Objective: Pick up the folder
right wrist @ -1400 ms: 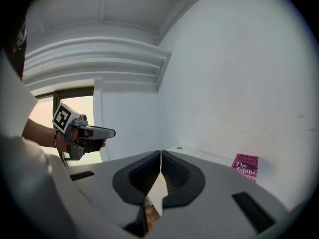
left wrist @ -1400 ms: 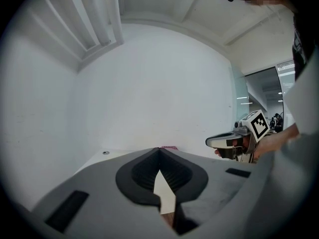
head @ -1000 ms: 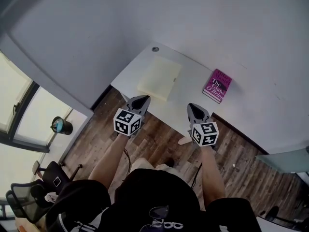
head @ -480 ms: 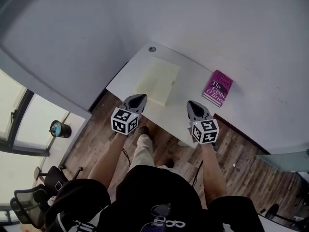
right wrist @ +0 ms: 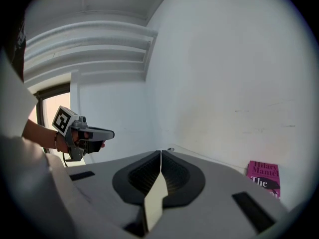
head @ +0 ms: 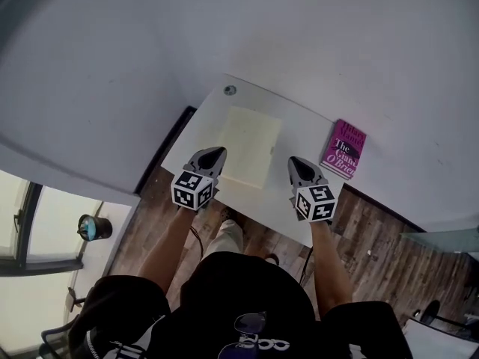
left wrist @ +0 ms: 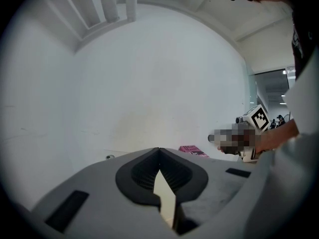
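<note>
Head view, read left to right. The left claw (head: 212, 155) is held over the near left part of the desk (head: 303, 122), its tips above the left edge of the folder (head: 251, 142). Its jaws are pressed fully together with nothing between them, as its own view confirms (left wrist: 159, 151). The folder lies flat on the desk between the two claws, closer to the left one, and well short of the small round fitting (head: 230, 90) at the far corner. The right claw (head: 299, 164) hovers over bare desk just right of the folder and is likewise closed and empty (right wrist: 160, 154). A pink book (head: 345, 148) lies further right, near the wall and apart from the folder. Likely hazards: with both claws shut, a descent now would only push the folder rather than grip it. A thin sheet flush on the desk also gives a jaw little to get under, so a shallow approach may slide it toward the wall or skew it toward the book. A grip on one cover alone may let the folder fall open. Orientation: the folder's long axis runs away from the person toward the wall, roughly parallel to the desk's left side, and one short edge faces the person.
</note>
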